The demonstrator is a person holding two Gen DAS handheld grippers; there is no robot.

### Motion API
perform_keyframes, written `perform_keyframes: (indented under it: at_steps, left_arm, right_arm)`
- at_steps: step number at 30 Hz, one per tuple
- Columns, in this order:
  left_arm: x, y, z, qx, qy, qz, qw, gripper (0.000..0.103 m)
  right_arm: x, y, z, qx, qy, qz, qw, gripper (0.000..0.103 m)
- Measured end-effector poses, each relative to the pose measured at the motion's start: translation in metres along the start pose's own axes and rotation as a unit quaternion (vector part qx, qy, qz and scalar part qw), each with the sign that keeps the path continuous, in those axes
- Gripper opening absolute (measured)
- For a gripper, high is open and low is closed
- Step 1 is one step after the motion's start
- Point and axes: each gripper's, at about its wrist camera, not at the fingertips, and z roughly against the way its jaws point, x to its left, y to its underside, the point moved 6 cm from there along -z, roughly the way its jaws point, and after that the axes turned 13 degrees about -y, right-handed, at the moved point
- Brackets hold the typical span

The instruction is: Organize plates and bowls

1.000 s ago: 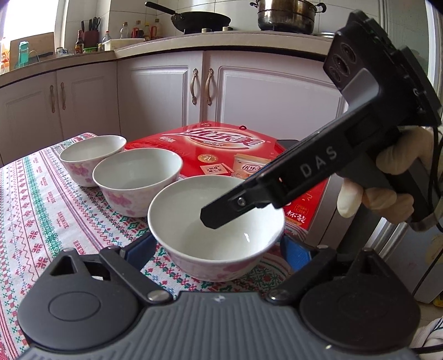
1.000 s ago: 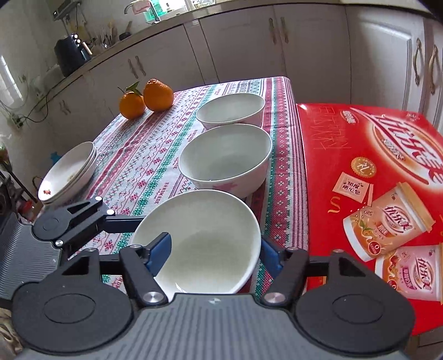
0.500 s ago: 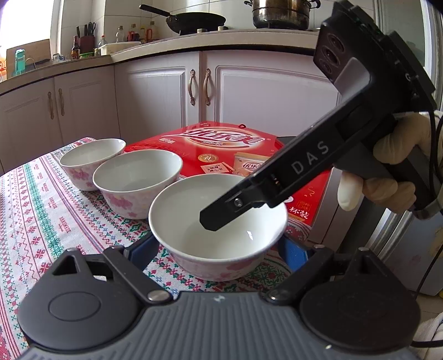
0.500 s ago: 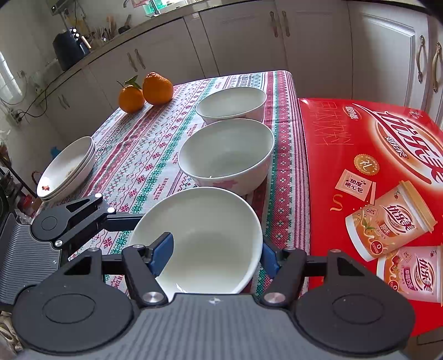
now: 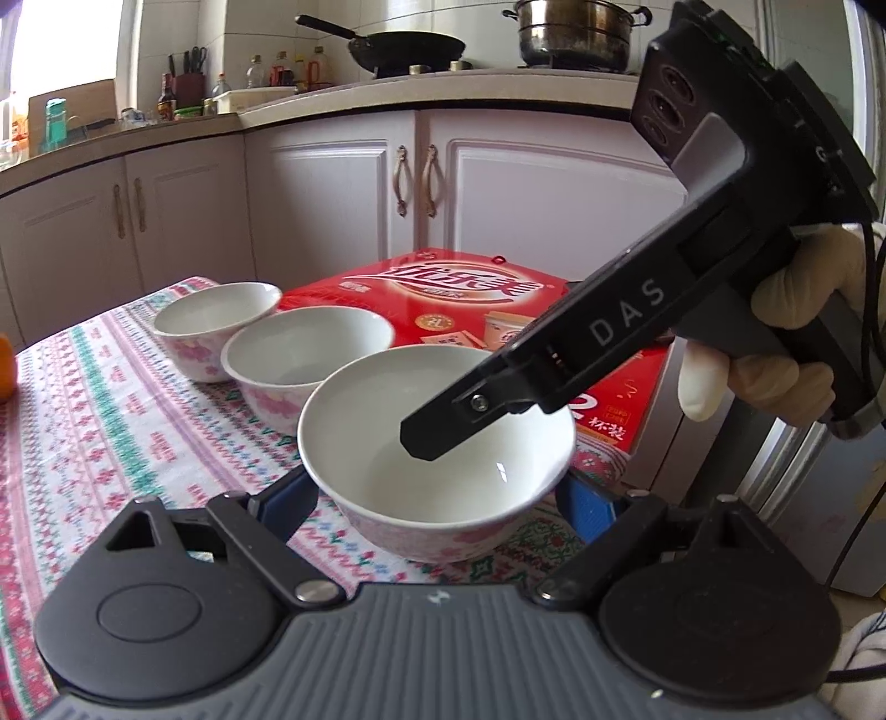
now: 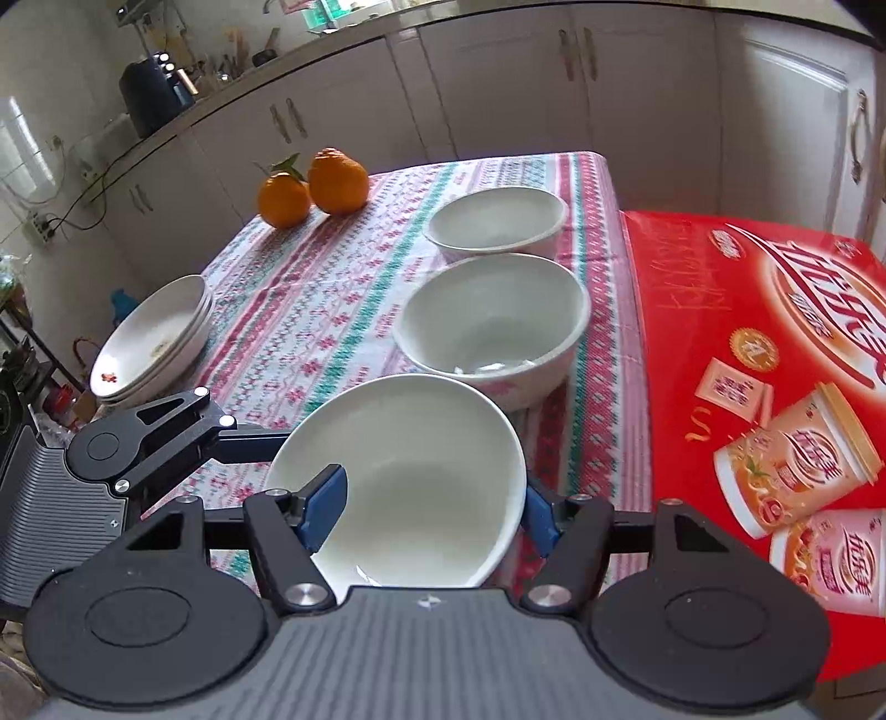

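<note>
The nearest white glazed ceramic bowl (image 5: 437,443), rigid, slick and breakable, sits on the patterned tablecloth (image 5: 111,421); the right gripper (image 6: 426,498) pinches its near wall, apparently firmly, while the left gripper (image 5: 437,501) straddles its sides, contact unclear.

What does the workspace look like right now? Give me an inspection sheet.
Surface: patterned tablecloth, flat.
Job's things: three white floral ceramic bowls in a row; stack of white plates at the table edge.
Clutter: two oranges; red printed carton.
Grippers: left gripper clamps nearest bowl by its sides; right gripper has one finger inside it, grip unclear.
Cables: black cable beside gloved hand.
Surroundings: white cabinets, black wok, steel pot.
</note>
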Motion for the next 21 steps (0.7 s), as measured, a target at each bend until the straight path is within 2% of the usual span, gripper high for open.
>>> perform_keyframes:
  at_steps: [21]
  left_arm:
    - [0.086, 0.021, 0.033, 0.022, -0.088, 0.05, 0.9946, 0.092]
  right_arm:
    - [0.074, -0.044, -0.08, 0.036, -0.077, 0.072, 0.994, 0.071]
